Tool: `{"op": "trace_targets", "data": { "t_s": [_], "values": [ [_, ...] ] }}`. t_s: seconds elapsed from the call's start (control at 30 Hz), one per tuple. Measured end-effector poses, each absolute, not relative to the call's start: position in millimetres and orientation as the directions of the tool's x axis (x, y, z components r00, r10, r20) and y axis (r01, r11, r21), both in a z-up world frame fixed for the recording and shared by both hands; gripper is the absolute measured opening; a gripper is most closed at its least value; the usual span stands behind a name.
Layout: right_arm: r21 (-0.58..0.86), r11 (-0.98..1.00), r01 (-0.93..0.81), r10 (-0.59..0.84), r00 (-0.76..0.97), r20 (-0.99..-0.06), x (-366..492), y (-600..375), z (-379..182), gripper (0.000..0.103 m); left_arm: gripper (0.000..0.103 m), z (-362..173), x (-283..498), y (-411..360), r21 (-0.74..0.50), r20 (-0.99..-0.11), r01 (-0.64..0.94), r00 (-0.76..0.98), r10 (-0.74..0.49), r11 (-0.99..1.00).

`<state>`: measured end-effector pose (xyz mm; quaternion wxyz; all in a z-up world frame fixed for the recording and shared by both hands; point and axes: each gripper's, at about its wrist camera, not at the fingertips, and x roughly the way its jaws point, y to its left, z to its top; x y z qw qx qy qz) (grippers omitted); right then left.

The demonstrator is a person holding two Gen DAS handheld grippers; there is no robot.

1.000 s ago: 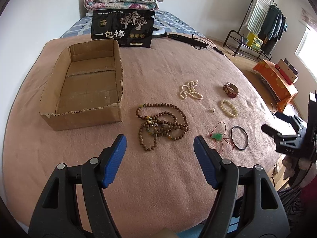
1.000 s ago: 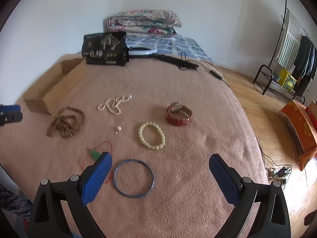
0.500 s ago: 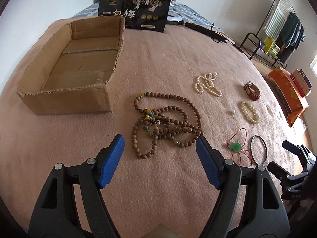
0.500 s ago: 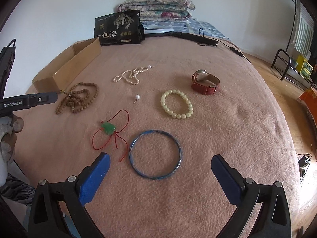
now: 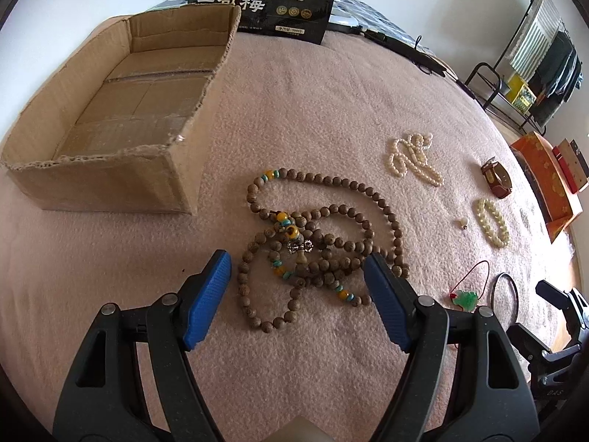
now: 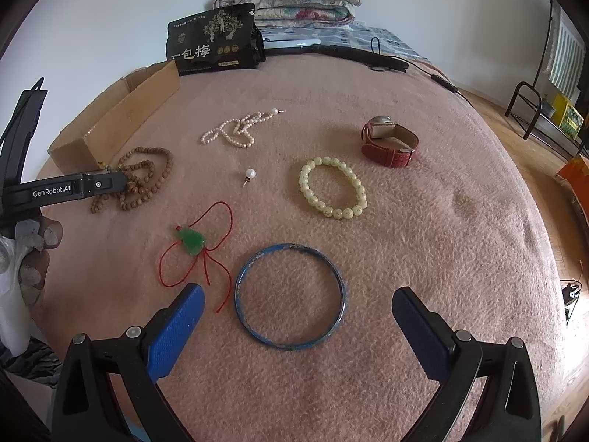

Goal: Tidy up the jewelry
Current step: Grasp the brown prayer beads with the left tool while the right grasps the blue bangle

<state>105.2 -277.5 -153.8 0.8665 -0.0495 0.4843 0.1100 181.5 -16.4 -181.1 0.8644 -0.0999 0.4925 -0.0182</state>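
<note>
Jaws of left gripper (image 5: 297, 281) now spread around wooden bead necklace (image 5: 324, 243); right gripper (image 6: 297, 316) nearer blue bangle (image 6: 291, 296), released.

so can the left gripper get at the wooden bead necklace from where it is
Probably yes: the left gripper is open, its fingers either side of the wooden bead necklace, with nothing lying over the beads. The cardboard box stands clear to the side.

— What sits low in the frame?
— The right gripper (image 6: 296, 316), jaws spread wide around the blue bangle (image 6: 291, 296) on the bed (image 6: 441, 239).
— And upper left?
— A cardboard box (image 6: 114, 118), with wooden beads (image 6: 147, 176) just beside it.
</note>
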Motion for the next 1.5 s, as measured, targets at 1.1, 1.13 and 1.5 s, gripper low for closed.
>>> {"op": "trace_targets", "data": {
  "t_s": [1.1,1.13,1.5],
  "values": [
    [-0.002,0.951,-0.309,0.135,0.421,-0.897,123.7,-266.3,-177.3,0.074,0.012,-183.3,188.8,-21.2,-0.244,-0.823,-0.008,0.53,-0.203,0.97],
    [-0.003,0.951,-0.31,0.135,0.422,-0.897,123.7,-266.8,-177.2,0.074,0.012,-182.9,188.7,-19.5,-0.253,-0.823,-0.013,0.528,-0.208,0.967],
    [0.04,0.952,-0.304,0.173,0.422,-0.89,121.7,-271.4,-167.7,0.074,0.011,-158.3,175.6,-16.8,-0.282,-0.796,0.003,0.557,-0.236,0.959]
  ]
}}
